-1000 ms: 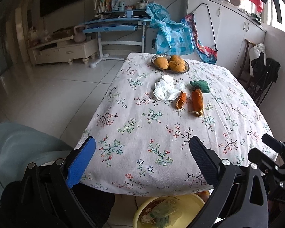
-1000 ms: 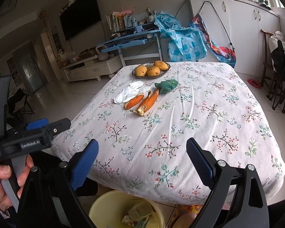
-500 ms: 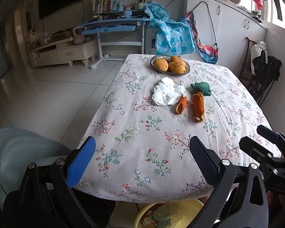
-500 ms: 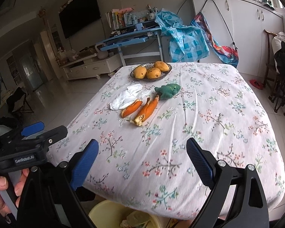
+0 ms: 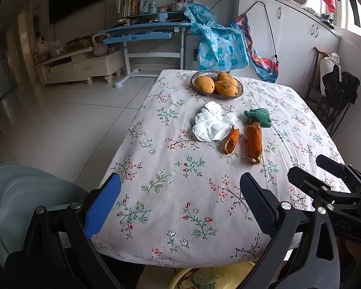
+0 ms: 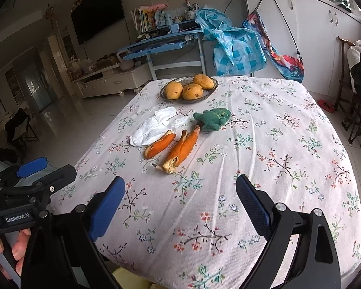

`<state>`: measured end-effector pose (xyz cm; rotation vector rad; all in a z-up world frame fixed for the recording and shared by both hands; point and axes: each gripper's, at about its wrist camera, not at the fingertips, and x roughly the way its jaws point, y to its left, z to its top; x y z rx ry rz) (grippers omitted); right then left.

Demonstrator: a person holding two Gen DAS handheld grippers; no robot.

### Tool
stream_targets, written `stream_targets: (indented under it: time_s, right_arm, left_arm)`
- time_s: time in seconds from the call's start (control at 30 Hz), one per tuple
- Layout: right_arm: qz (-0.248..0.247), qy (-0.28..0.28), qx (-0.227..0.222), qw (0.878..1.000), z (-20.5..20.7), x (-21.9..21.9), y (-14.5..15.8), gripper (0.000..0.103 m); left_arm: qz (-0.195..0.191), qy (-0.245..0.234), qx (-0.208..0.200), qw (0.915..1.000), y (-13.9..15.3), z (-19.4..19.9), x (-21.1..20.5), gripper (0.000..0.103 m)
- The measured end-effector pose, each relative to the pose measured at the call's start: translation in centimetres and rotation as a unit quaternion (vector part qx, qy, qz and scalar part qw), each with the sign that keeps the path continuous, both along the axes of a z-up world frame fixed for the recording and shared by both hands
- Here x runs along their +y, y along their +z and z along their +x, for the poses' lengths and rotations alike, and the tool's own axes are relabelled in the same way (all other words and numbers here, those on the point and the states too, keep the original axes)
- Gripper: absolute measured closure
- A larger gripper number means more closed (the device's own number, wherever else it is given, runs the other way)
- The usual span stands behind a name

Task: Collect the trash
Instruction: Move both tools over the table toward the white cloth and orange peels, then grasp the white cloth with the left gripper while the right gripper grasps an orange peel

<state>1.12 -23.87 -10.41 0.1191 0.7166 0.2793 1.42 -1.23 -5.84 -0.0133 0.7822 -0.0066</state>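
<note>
Two orange peel pieces lie mid-table on the floral cloth: a short one (image 5: 230, 141) (image 6: 159, 143) and a long one (image 5: 254, 142) (image 6: 182, 148). A crumpled white tissue (image 5: 213, 122) (image 6: 156, 126) sits just behind them. My left gripper (image 5: 178, 203) is open above the table's near edge, nothing between its fingers. My right gripper (image 6: 180, 204) is open too, empty, hovering over the near cloth short of the peels. A yellow bin (image 5: 204, 277) holding trash shows under the table's front edge.
A green plush toy (image 5: 258, 117) (image 6: 213, 118) rests beside the peels. A dish of mangoes (image 5: 216, 85) (image 6: 189, 88) stands at the far side. A pale blue chair back (image 5: 24, 200) is at the left; dark chairs (image 6: 358, 110) stand to the right.
Both grippers have moved forward over the table toward the peels and tissue, which now look larger and nearer. The bin has slid mostly out of view below. Both stayed open.
</note>
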Motion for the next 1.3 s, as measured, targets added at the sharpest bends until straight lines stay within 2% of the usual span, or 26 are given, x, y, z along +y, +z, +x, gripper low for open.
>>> stream_targets:
  time_s: [0.93,1.3]
  right_arm:
    - [-0.02,-0.002,0.01,1.0,4.7,1.8,-1.2,0.014]
    - [-0.02,-0.021,0.023,0.999,7.0,1.4,-2.2,0.014]
  left_arm:
    - [-0.014,0.024,0.018,0.9995,-1.1,2.0,1.1,0.007]
    - [-0.029,0.034,0.024,0.9987,-0.8,4.8,1.4,0.007]
